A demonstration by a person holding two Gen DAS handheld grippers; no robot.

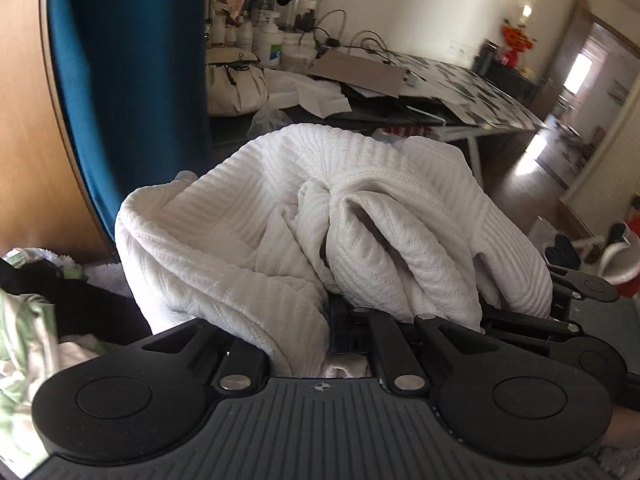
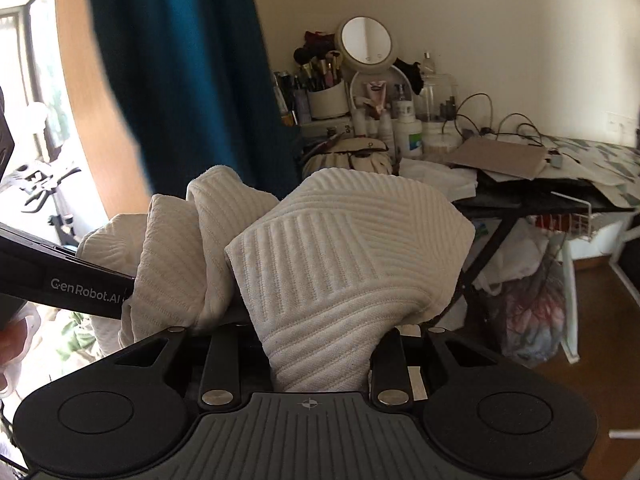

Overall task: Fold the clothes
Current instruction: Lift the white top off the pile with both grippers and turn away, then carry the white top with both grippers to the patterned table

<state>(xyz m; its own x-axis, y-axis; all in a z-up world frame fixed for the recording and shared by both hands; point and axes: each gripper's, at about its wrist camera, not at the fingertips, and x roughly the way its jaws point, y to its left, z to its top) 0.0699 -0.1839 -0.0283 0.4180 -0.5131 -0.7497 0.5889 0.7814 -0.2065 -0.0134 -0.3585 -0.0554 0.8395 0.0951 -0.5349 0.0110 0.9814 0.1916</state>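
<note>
A white ribbed knit garment (image 1: 320, 208) is bunched up and lifted in the air, and it fills the middle of both wrist views. My left gripper (image 1: 344, 320) is shut on a fold of it, and the cloth spills over and hides the fingertips. My right gripper (image 2: 320, 328) is shut on another thick fold of the garment (image 2: 344, 248), its fingers also buried in fabric. The two grippers are close together: the right one's black body (image 1: 580, 292) shows at the right edge of the left view, and the left one's body (image 2: 80, 292) shows at the left of the right view.
A teal curtain (image 2: 180, 72) and a wooden panel (image 1: 24, 120) hang close behind on the left. A cluttered desk (image 2: 520, 196) holds bottles, a round mirror (image 2: 366, 40) and cables. Loose clothes (image 1: 28, 320) lie low on the left. A full bag (image 2: 532, 308) sits under the desk.
</note>
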